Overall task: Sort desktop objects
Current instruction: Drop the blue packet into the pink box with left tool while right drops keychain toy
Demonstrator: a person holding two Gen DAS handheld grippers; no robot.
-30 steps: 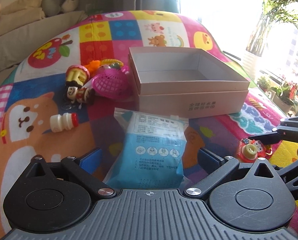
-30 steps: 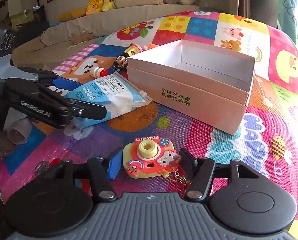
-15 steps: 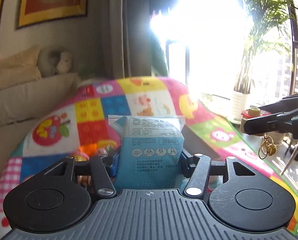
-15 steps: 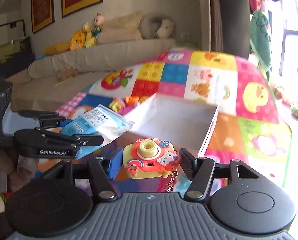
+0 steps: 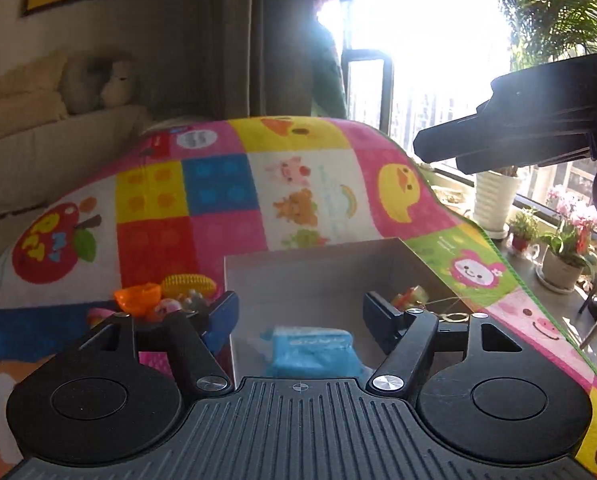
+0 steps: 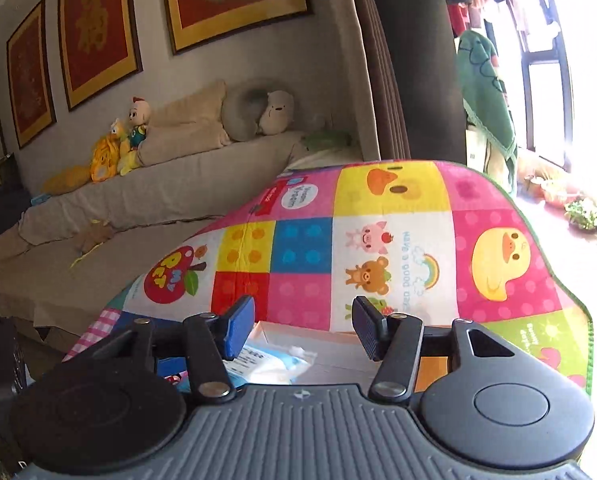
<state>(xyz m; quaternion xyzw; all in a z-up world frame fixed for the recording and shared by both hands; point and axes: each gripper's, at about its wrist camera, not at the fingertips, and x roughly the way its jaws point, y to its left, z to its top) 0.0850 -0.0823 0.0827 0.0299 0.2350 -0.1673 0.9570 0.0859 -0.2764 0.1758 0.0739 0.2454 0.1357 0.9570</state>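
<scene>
Landmark: the open box (image 5: 330, 276) on the patchwork mat (image 5: 226, 196) that covers the desk.

Left tool (image 5: 300, 314): held above the box's near edge, jaws apart and widening, nothing between them. The blue packet (image 5: 310, 350) is seen lying inside the box, below the jaws and clear of both pads. A small toy (image 5: 412, 296) with a ring chain is seen at the box's right inner side, partly hidden by the right finger.

Right tool (image 6: 302, 326): also over the box, jaws apart with nothing gripped, gap narrowing. Beneath it the box rim (image 6: 298, 330) and the packet (image 6: 270, 362) inside are seen. From the left wrist view this tool (image 5: 430, 148) appears as a dark shape above and right of the box.

Left of the box, on the mat: a cluster of small toys (image 5: 166, 296), orange and yellow pieces among them, close to the box's left wall. Details are blurred.

Beyond the box: a sofa (image 6: 158, 196) with plush figures; potted plants (image 5: 566, 248) to the right by the window.
</scene>
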